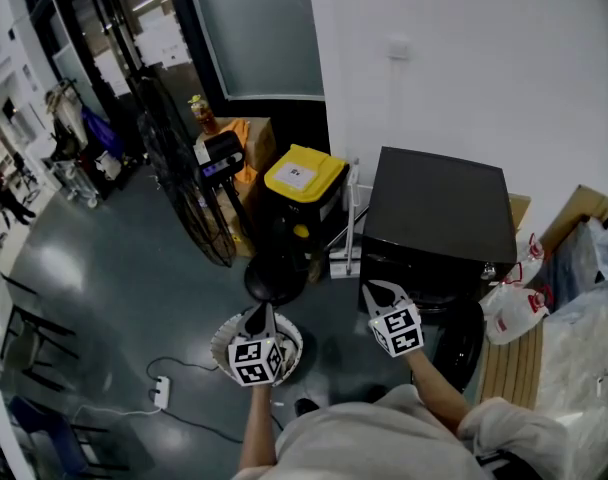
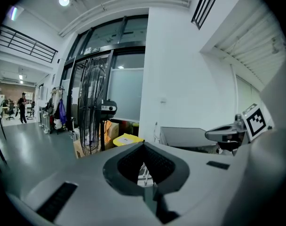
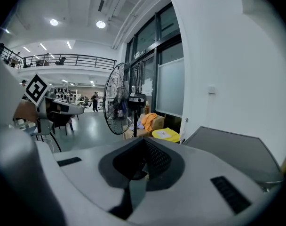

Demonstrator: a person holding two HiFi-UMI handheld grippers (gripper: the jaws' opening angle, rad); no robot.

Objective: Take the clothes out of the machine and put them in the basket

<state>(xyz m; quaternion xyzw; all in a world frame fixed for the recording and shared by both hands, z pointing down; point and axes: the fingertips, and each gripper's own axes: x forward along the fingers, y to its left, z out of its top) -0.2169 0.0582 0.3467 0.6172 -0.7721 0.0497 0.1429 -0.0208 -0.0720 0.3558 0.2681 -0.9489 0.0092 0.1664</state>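
Here, the left tool [image 1: 261, 315] and right tool [image 1: 373, 290] are hovering before the black machine [image 1: 439, 213], jaws together, empty; the basket [image 1: 224, 340] is sitting left of it. The clothes are not showing, presumably inside: soft, light, best pinched at a bunched fold.

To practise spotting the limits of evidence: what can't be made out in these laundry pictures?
- Inside of the black box-shaped machine: the head view's steep angle shows mostly its top.
- Contents of the white round basket: in the head view, the left tool covers its middle.
- Print on the white label of the yellow bin lid: head view, too small.
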